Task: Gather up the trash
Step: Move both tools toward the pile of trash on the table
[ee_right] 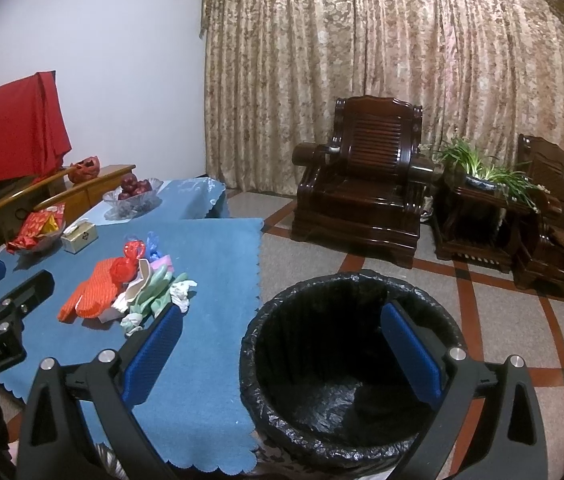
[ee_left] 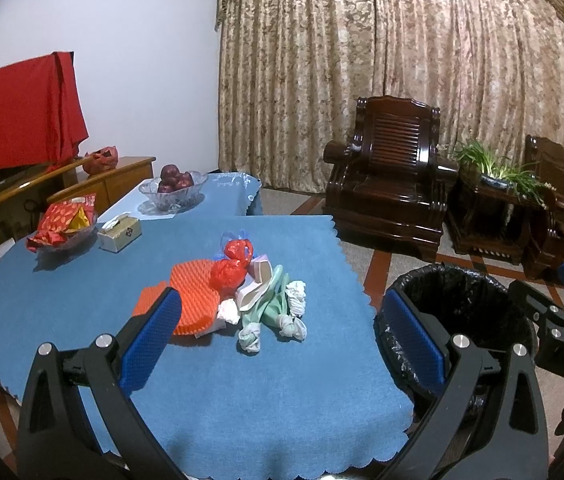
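Note:
A heap of trash lies mid-table on the blue cloth [ee_left: 241, 380]: an orange foam sheet [ee_left: 191, 296], red plastic bags [ee_left: 229, 272], a knotted pale green bag [ee_left: 269, 312] and white crumpled paper [ee_left: 296, 296]. My left gripper [ee_left: 282, 336] hangs open just short of the heap, holding nothing. A bin with a black liner [ee_right: 346, 360] stands on the floor right of the table. Above its mouth my right gripper [ee_right: 286, 352] is open and holds nothing. The same heap [ee_right: 129, 288] shows at the left of the right wrist view.
A glass bowl of red snack packets [ee_left: 63, 226], a tissue box [ee_left: 119, 234] and a glass bowl of dark apples [ee_left: 173, 190] stand at the table's far left. Dark wooden armchairs [ee_left: 390, 188] and a plant [ee_left: 494, 172] line the curtain behind.

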`<state>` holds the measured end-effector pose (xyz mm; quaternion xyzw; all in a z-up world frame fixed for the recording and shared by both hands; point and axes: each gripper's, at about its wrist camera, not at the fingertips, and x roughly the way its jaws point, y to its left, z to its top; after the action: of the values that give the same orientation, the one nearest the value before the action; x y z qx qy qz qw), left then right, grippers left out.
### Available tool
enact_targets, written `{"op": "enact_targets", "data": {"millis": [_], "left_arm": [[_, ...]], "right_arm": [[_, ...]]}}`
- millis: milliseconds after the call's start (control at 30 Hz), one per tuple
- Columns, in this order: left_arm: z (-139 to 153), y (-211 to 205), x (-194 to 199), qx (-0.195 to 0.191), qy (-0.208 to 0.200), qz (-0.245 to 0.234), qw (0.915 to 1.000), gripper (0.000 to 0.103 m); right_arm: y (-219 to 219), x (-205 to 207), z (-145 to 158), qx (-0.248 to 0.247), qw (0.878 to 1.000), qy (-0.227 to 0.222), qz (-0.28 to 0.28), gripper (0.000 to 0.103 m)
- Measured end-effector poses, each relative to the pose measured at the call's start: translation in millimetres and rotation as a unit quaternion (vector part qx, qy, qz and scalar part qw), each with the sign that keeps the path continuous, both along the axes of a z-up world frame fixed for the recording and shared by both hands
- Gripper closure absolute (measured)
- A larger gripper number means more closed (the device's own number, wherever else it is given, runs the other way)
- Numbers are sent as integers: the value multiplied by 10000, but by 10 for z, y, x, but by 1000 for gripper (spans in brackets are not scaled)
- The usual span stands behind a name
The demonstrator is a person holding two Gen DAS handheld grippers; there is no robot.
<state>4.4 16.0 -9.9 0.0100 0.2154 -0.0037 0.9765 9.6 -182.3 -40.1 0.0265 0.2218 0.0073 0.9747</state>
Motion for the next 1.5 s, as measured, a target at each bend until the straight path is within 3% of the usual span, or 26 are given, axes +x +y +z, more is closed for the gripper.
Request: {"op": "enact_targets", "data": {"millis": [433,700,900,1100,1500], "left_arm": [[-316,694,411,-59,321,853,9958,5],[-589,1115,783,-53,513,988,9938,5],[-821,1365,1014,-112,763,1212,9896,5],[-983,1513,1238,-123,1046,1284,9861,5],[-1002,1601,1666,-90,934,1291,9872,5]], "right_arm": [[387,514,-7,-22,9979,22,650,6],[841,1065,-273,-35,9924,261,1198,7],[1203,1402,-634,-133,9853,655,1572,17],[1340,1706,-876,-101,9827,925,1601,22],[1579,2117,-696,-130,9810,759,1779,28]]}}
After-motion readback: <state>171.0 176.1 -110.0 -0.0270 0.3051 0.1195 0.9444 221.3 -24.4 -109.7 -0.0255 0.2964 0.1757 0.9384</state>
